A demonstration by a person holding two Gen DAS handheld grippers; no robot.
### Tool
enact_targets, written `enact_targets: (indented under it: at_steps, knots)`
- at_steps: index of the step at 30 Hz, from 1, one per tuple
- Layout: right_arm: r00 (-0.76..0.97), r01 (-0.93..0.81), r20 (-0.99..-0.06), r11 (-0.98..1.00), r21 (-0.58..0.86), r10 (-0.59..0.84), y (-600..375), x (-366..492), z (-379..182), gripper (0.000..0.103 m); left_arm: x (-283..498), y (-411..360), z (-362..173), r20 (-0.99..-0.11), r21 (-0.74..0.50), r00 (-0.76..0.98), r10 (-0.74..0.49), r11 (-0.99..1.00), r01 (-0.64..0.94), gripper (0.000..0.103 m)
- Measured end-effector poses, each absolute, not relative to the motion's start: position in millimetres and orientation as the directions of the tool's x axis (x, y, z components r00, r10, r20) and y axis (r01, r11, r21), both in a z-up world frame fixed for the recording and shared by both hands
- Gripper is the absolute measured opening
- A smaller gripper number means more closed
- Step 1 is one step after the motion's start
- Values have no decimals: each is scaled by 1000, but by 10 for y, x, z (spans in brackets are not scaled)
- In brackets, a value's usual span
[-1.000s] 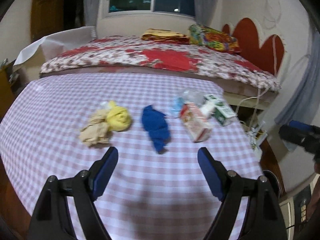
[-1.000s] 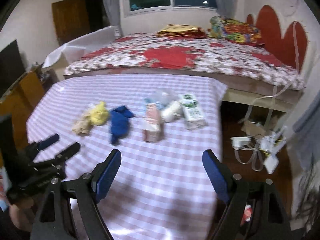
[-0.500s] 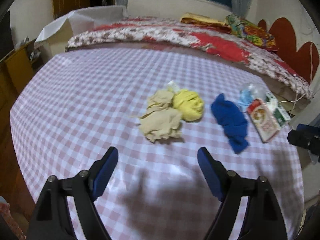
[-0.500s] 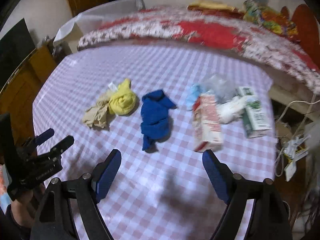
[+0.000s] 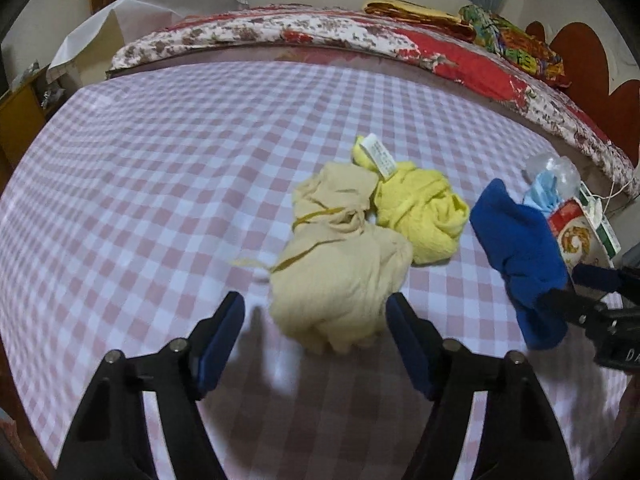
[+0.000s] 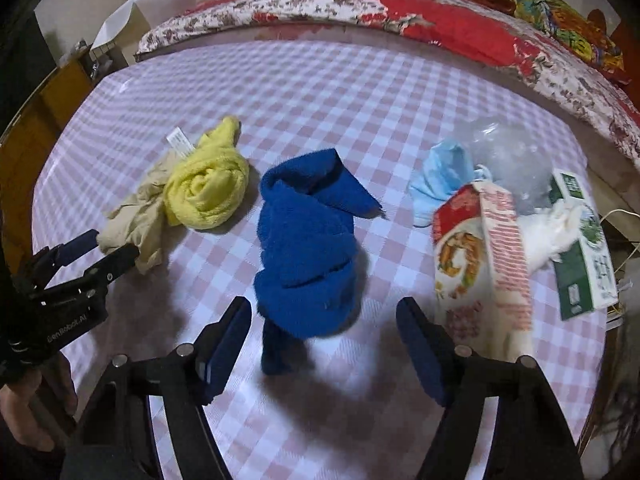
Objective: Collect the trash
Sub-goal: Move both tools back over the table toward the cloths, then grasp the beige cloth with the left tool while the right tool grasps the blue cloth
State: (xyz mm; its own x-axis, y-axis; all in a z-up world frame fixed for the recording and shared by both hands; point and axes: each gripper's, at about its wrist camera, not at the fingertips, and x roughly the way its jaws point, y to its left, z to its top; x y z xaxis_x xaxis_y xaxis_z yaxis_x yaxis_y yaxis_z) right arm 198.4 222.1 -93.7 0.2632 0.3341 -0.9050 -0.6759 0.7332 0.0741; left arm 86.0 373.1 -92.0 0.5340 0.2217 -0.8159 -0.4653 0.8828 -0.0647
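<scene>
On the pink checked table (image 5: 160, 184) lie a crumpled beige cloth (image 5: 340, 276), a yellow cloth (image 5: 420, 216) and a blue cloth (image 6: 308, 240). My left gripper (image 5: 316, 332) hangs just above the beige cloth's near end, its jaws closing, and the pads do not press on it. My right gripper (image 6: 324, 336) straddles the blue cloth's near end, jaws closing too, no contact seen. At the right lie a red-and-white carton (image 6: 480, 264), a green-and-white carton (image 6: 584, 252), a light blue mask (image 6: 444, 180) and clear plastic (image 6: 508, 156).
A bed with a red floral cover (image 5: 360, 36) runs along the table's far side. Wooden furniture (image 6: 48, 108) stands at the left. A person's hand (image 6: 28, 412) grips the left tool. Cables (image 6: 620, 216) hang past the table's right edge.
Both grippers have come down and forward to the cloths, the left one over the beige cloth, the right one over the blue. Both pairs of jaws stand a little narrower.
</scene>
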Motion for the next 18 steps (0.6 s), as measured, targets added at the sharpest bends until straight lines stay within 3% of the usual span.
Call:
enact_targets:
  at_steps: [3, 6, 8, 9, 14, 18]
  knots:
    - [253, -682, -909, 728, 75, 331, 2282, 2018, -1012, 65, 945, 3779, -981, -822, -78, 531, 205, 884, -461, 70]
    - [257, -696, -905, 715, 71, 340, 2340, 1999, -1005, 61, 980, 3796, -1012, -821, -81, 533, 204, 883, -462, 68]
    - [257, -703, -904, 708, 68, 342, 2384, 2000, -1013, 53, 978, 3811, -1004, -814, -89, 545, 203, 883, -461, 60]
    - [254, -706, -903, 705, 73, 348, 2401, 1998, -1017, 44, 980, 3815, -1004, -812, -92, 548, 200, 883, -459, 57]
    - [249, -712, -896, 696, 89, 369, 2436, 1992, -1000, 22, 988, 3830, -968, -796, -105, 572, 197, 886, -451, 23]
    - [259, -723, -878, 683, 100, 403, 2417, 1926, -906, 15, 901, 3837, -871, -775, -105, 593, 218, 882, -460, 18]
